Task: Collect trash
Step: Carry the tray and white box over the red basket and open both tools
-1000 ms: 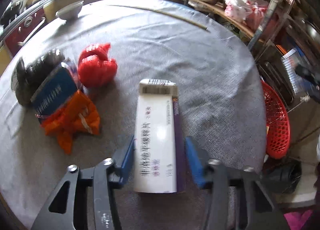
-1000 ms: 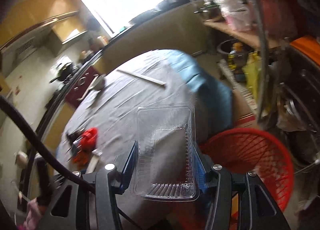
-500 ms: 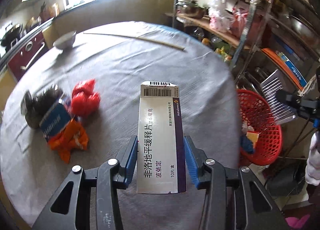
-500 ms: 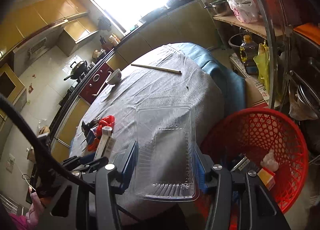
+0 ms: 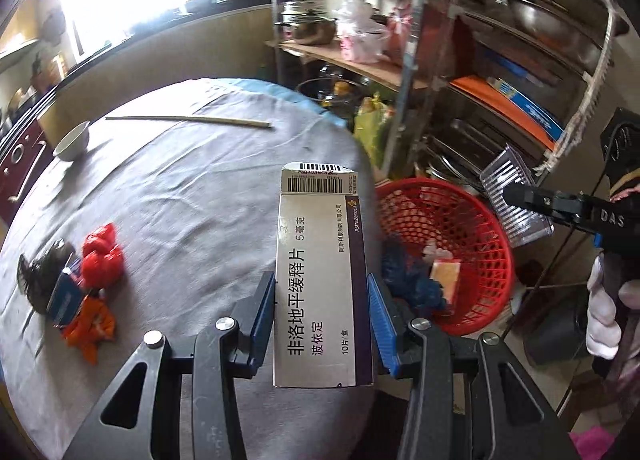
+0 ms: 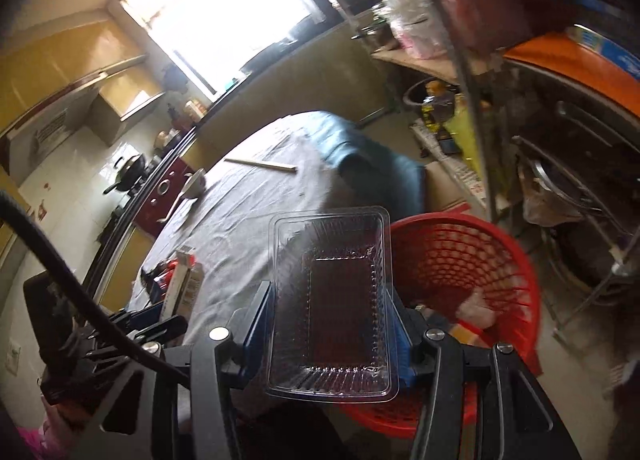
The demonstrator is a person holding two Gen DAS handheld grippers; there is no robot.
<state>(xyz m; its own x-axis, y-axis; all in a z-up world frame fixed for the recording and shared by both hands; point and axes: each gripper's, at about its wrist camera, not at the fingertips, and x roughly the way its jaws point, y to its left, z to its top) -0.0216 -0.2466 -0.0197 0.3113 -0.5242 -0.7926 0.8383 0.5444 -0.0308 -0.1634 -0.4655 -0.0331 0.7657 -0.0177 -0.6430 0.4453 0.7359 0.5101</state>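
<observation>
My left gripper [image 5: 322,302] is shut on a white and purple medicine box [image 5: 322,280], held in the air over the table's right edge, beside the red mesh basket [image 5: 486,228]. My right gripper [image 6: 328,318] is shut on a clear plastic tray [image 6: 330,300], held at the basket's [image 6: 472,256] left rim. The same tray [image 5: 514,200] and right gripper show at the right of the left wrist view, above the basket. The basket holds blue, yellow and white scraps.
On the grey tablecloth [image 5: 180,196] lie red wrappers [image 5: 102,256], an orange wrapper [image 5: 90,324], a blue packet [image 5: 64,294], a dark bundle, a white bowl [image 5: 72,140] and a long stick [image 5: 188,119]. Metal shelves [image 5: 500,80] stand close behind the basket.
Both grippers have carried their loads to the right, from over the table toward the red basket. The left one has lifted the box off the cloth. Neither grip has altered.
</observation>
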